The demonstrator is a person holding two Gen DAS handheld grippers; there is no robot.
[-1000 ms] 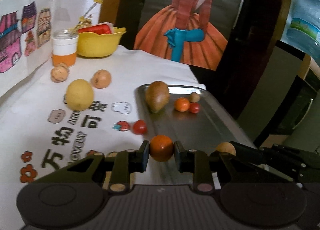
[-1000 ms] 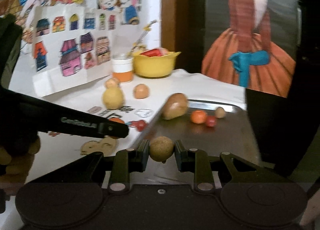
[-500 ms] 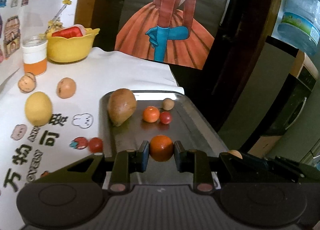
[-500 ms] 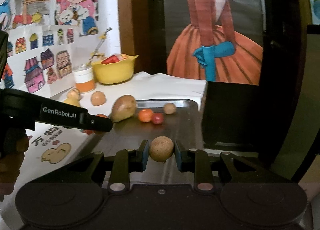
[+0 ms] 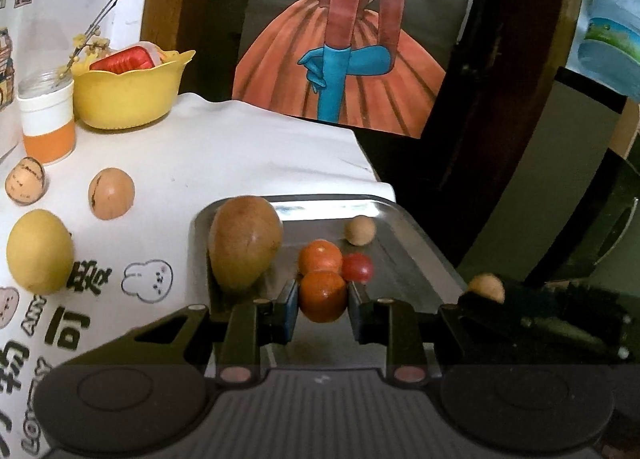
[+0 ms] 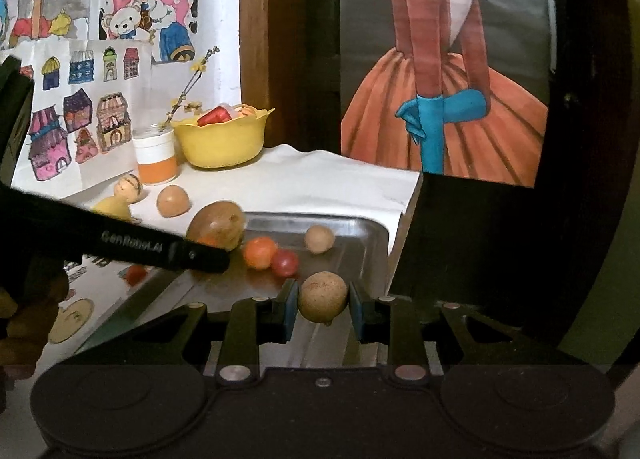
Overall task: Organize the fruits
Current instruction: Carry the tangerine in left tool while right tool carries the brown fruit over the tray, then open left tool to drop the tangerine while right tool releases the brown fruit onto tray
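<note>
While the left gripper [image 5: 323, 305] clamps an orange [image 5: 322, 296] over the metal tray [image 5: 416, 259], a brown mango [image 5: 244, 247], tangerine [image 5: 320, 257] and cherry tomato [image 5: 357, 267] lie just beyond. Over the tray's right side, the right gripper [image 6: 323, 301] pinches a tan round fruit [image 6: 322, 296]

Tray near half: bare metal is showing on the tray [image 5: 416, 259], leaving open room under both tools.
Tray far half: a large brown fruit [image 5: 245, 245], an orange [image 5: 320, 257], a red tomato [image 5: 358, 267] and a small tan ball [image 5: 361, 230] are crowding it.
Left tool [image 5: 322, 309]: its own held orange [image 5: 323, 297] is sitting just before that cluster.
Right side: the left tool's arm [image 6: 120, 245] is crossing over the tray's left edge.
Bench rear: a yellow bowl [image 5: 128, 93] and a jar [image 5: 48, 119] are blocking the back.
</note>
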